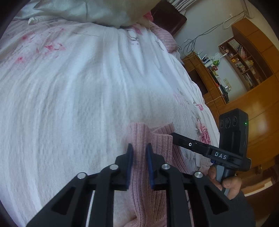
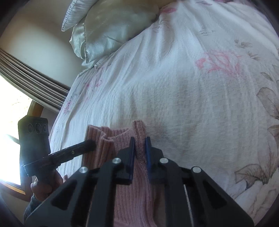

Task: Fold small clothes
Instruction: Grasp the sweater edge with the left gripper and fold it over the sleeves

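A pink ribbed knit garment [image 1: 157, 139] [image 2: 111, 138] hangs lifted over the white floral bedspread [image 1: 78, 87] [image 2: 183, 96]. My left gripper [image 1: 139, 150] is shut on one edge of it, with pink knit running between the blue pads [image 1: 130, 157]. In the same view the right gripper [image 1: 174, 136] comes in from the right, held by a hand [image 1: 225, 183], with its tip at the garment's other edge. My right gripper [image 2: 140, 145] is shut on a narrow fold of the knit. The left gripper [image 2: 90, 143] shows at that view's left, its tip against the cloth.
Satin pillows [image 1: 90, 10] [image 2: 108, 26] lie at the head of the bed. Wooden shelves and a desk with cables [image 1: 244, 57] stand past the bed's right edge. A window with curtains [image 2: 26, 78] is on the other side.
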